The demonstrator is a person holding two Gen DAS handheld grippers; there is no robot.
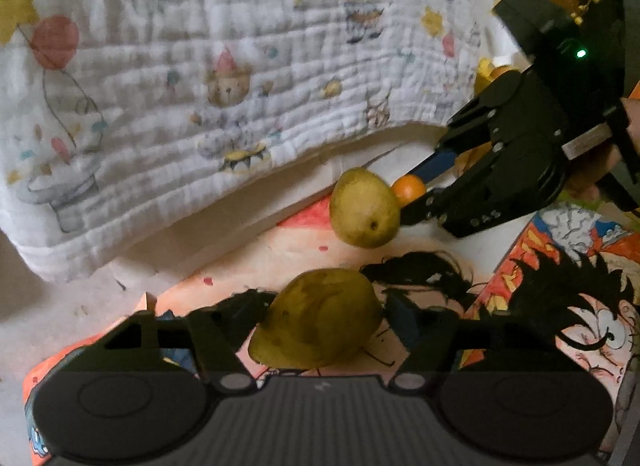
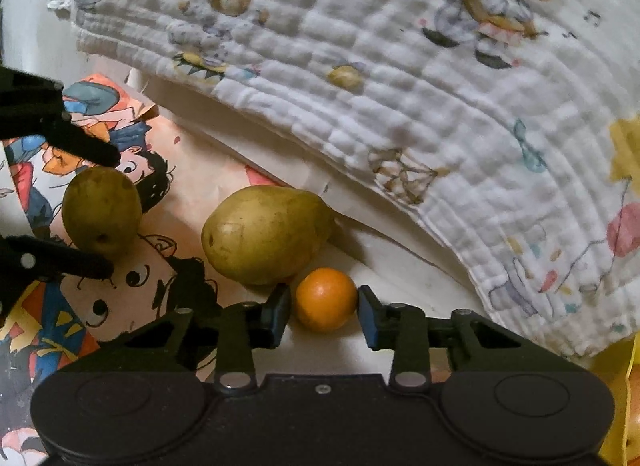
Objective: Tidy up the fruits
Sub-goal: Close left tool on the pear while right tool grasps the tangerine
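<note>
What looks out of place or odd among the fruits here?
Nothing is spilled or damaged. Only the cloth looks askew: its edge hangs over the surface just behind the pear and the orange. Both pears show brown specks, nothing worse.

white surface [image 2: 320,350] w/ cartoon poster [image 2: 120,306], quilted blanket [image 2: 400,65], 2 pears [image 2: 264,234] [image 2: 102,209] & small orange [image 2: 326,300].

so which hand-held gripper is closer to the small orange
Right. The right hand-held gripper has its open fingers on either side of the small orange; the left hand-held gripper straddles a pear farther away.
</note>
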